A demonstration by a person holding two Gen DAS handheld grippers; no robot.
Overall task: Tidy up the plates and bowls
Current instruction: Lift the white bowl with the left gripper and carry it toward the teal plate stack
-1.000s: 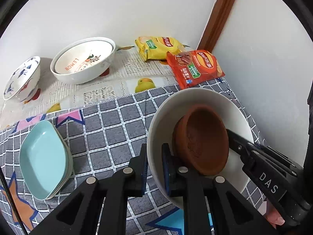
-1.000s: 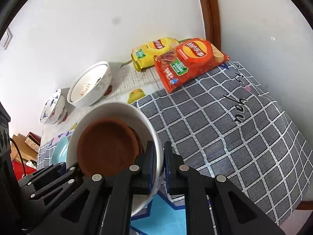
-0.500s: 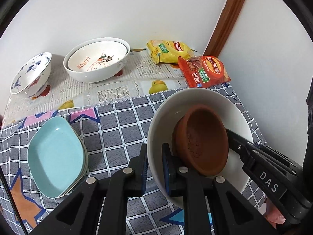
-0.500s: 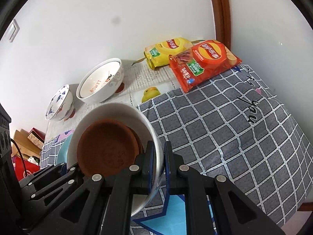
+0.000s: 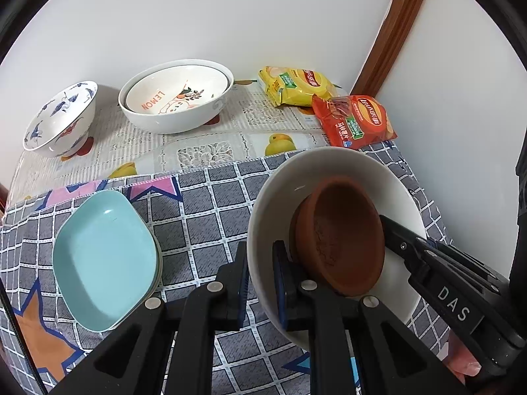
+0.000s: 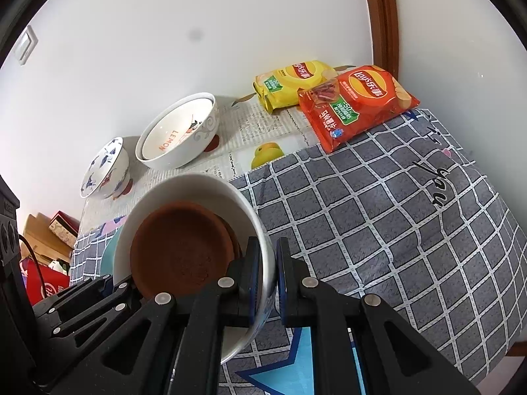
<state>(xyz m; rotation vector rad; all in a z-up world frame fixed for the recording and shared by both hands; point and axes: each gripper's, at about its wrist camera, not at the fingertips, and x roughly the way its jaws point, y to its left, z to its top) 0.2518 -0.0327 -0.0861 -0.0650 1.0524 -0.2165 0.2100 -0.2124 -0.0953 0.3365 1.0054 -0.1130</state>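
- Here, at the far left of the left wrist view, a blue-and-white patterned bowl is sitting on the pale printed cloth near the wall.
- Just right of it, a white bowl lettered LEMON is nesting inside a larger white bowl of the same shape.
- Nearer the camera, a stack of pale blue dishes is lying on the grey checked cloth.
- The left gripper is pinching the near-left rim of a large white bowl; one finger is pressing on the outside of the wall and the other on the inside, with the jaws narrow on it.
- A brown clay dish is leaning tilted inside the large white bowl, just beside the inner finger of the left gripper.
- On the right of that view, the black fingers of the other gripper are reaching onto the bowl's far rim.
- In the right wrist view, the right gripper is clamping the bowl's right-hand rim, one finger inside and one outside, jaws narrow around the wall.
- There the bowl seems to be hanging clear of the cloth between the two grippers, though its underside is hidden.
- Further back and to the right, a yellow crisp bag and a red crisp bag are lying side by side, overlapping, near a brown wooden door frame.
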